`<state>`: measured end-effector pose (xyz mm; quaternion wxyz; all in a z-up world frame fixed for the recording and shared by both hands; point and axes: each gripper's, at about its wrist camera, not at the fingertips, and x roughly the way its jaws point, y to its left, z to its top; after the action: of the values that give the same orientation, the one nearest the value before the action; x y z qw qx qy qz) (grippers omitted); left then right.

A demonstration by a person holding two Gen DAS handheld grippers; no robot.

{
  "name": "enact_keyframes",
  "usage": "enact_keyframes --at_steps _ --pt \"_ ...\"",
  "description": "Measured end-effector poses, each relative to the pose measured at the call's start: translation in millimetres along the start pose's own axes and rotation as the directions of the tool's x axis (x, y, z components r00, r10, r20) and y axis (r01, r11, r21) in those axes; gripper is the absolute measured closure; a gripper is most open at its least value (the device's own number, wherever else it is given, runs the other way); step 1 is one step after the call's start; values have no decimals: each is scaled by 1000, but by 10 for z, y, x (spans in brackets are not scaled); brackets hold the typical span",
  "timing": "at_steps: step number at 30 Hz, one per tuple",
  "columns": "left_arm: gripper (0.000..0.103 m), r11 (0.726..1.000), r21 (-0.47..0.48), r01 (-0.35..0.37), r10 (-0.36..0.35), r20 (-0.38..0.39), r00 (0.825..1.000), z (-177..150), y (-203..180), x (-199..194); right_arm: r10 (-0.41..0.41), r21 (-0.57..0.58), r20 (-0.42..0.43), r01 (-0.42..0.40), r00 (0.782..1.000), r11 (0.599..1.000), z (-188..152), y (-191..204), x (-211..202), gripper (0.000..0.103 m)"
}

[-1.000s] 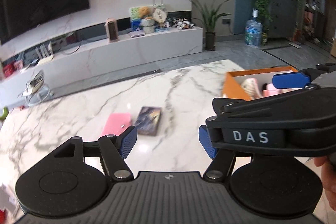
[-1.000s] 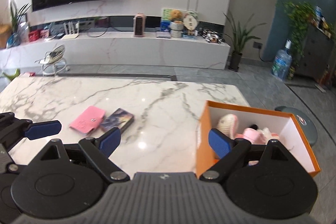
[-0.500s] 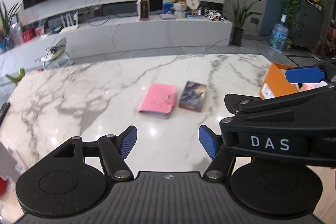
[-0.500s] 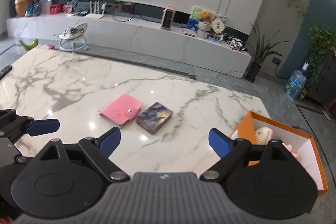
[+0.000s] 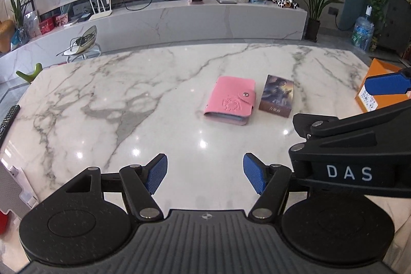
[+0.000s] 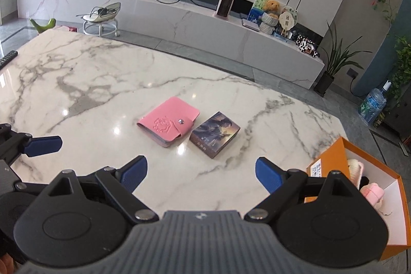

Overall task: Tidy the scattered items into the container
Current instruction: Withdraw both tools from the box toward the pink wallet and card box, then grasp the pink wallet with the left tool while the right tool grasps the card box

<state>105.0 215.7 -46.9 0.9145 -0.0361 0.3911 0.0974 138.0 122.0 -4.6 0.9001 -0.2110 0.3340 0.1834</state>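
A pink card wallet (image 5: 231,100) (image 6: 168,121) with a snap strap lies flat on the marble table, and a small dark picture box (image 5: 278,96) (image 6: 215,134) lies just to its right. My left gripper (image 5: 205,177) hovers open over bare marble, short of both. My right gripper (image 6: 201,173) is open too, wider, with nothing between its fingers. An orange box (image 6: 326,161) (image 5: 377,71) with white walls stands at the table's right end; pink and cream soft items lie inside it. In the left wrist view, the right gripper's body covers most of that box.
A black remote (image 5: 7,120) lies at the table's left edge. Beyond the table's far edge stand a long marble TV bench (image 5: 205,17) with ornaments, a small stool (image 6: 102,19), potted plants and a water bottle (image 6: 372,104).
Both views have swung left and tipped down. The wallet and picture box now lie nearer the middle of each view, and the orange box has slid to the right edge. Neither gripper's opening changed.
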Motion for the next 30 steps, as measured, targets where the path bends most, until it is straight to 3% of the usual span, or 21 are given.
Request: enact_keyframes --at_steps 15,28,30 --pt "26 1000 23 1 0 -28 1000 143 -66 614 19 90 -107 -9 994 996 -21 -335 934 10" --pt "26 995 96 23 -26 31 999 419 -222 1101 88 222 -61 -73 994 972 127 -575 1441 11" --pt "22 993 117 34 -38 39 999 449 -266 1173 97 242 -46 -83 994 967 170 -606 1512 11"
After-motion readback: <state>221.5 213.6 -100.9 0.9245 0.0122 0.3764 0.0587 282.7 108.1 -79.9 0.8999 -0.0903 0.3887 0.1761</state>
